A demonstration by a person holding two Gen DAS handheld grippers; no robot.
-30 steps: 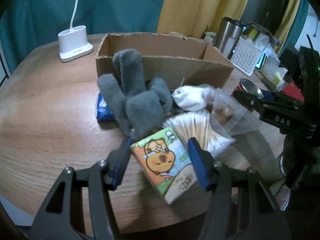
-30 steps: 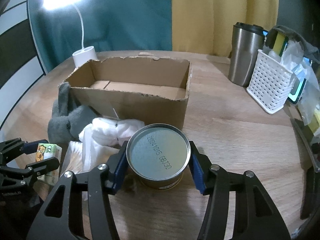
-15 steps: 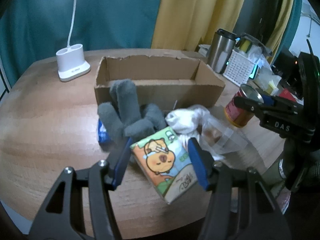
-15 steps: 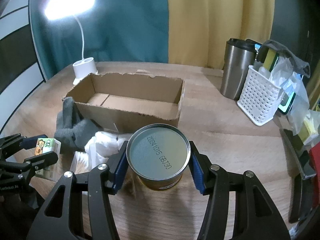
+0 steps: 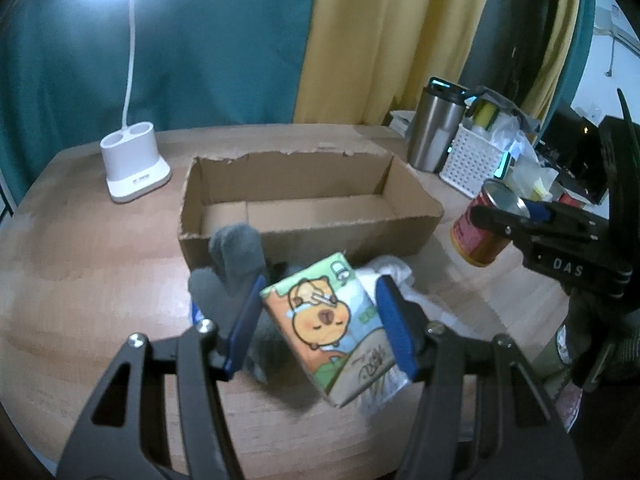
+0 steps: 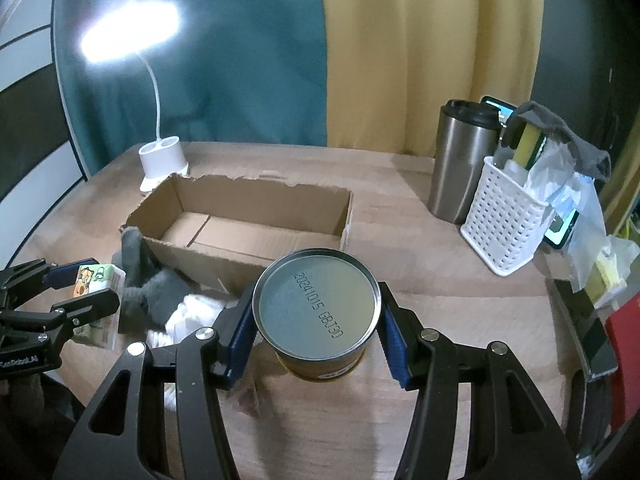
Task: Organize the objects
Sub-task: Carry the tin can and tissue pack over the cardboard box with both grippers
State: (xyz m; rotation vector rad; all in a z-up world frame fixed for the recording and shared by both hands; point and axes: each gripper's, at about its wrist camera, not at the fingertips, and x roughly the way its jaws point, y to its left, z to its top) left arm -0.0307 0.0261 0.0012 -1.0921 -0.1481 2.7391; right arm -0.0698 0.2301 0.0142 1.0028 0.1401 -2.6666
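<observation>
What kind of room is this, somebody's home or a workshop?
Most likely a home, at a wooden desk or table: curtains hang behind it, and a lit desk lamp, a steel travel mug and a white basket of odds and ends stand on it.

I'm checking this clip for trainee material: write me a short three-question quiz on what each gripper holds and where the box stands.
1. True or false: the cardboard box already holds the can.
2. What does the left gripper hold? A) grey glove B) tissue pack C) steel tumbler
3. Fill in: the right gripper is shut on the ____.

Key
1. False: the box is empty, and the can is clamped in the gripper in front of it.
2. B: the tissue pack, tilted between the blue pads; the grey glove lies by the box.
3. can
</observation>
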